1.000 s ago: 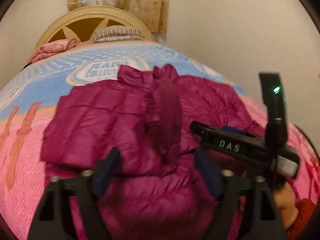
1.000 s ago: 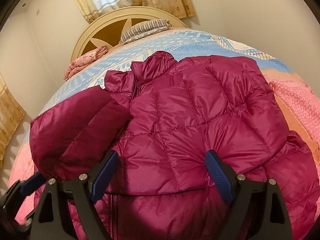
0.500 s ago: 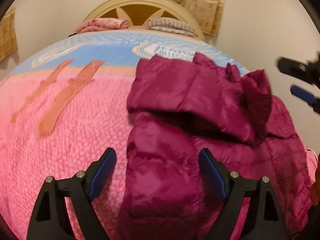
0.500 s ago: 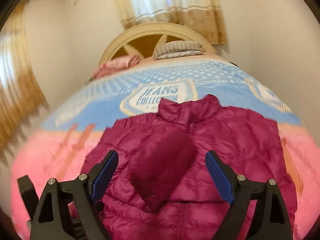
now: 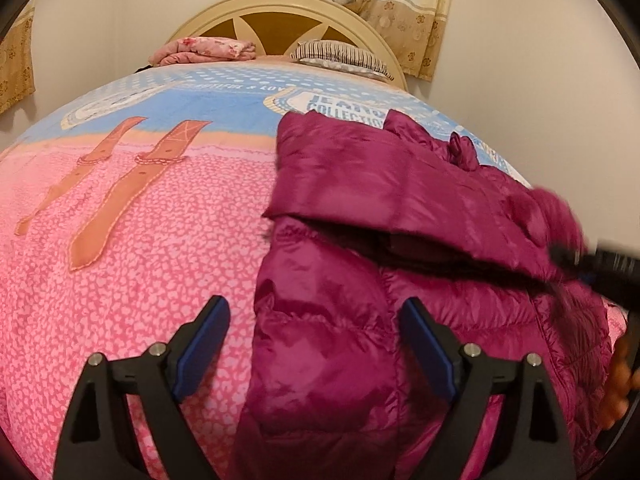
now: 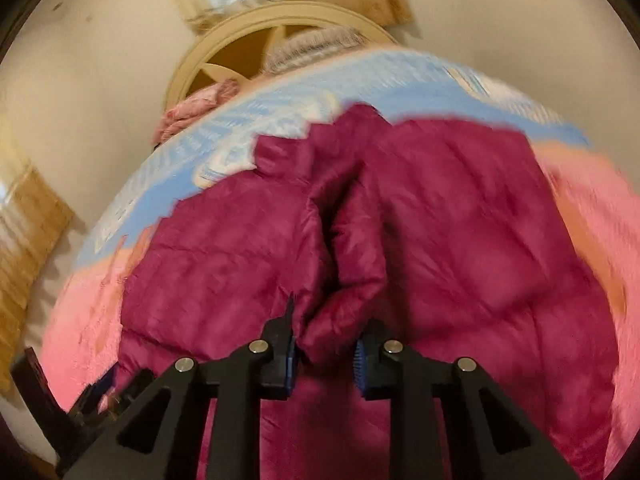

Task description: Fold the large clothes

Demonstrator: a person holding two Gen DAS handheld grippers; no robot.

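Note:
A magenta puffer jacket [image 5: 320, 380] lies flat on the bed, with its left sleeve [image 5: 400, 184] folded across the chest. My left gripper [image 5: 316, 312] hangs open just above the jacket's left side edge, and nothing is pinched between its blue pads. The right wrist view is blurred. There the jacket [image 6: 460, 220] fills the middle, and the other sleeve [image 6: 356, 248] runs down its front. My right gripper [image 6: 324, 344] is closing, and its pads pinch that sleeve's cuff end. In the left wrist view the right gripper [image 5: 592, 258] is a dark blur at the right edge.
The pink and blue bedspread [image 5: 140, 280] stretches bare to the left of the jacket. A cream headboard [image 5: 280, 12], a striped pillow [image 5: 340, 54] and a folded pink blanket [image 5: 204, 50] are at the far end. A hand [image 5: 622, 368] shows at the right edge.
The left gripper swung to the jacket's left edge and sank towards it. The right gripper drew back, then came down and closed from wide open onto the sleeve cuff.

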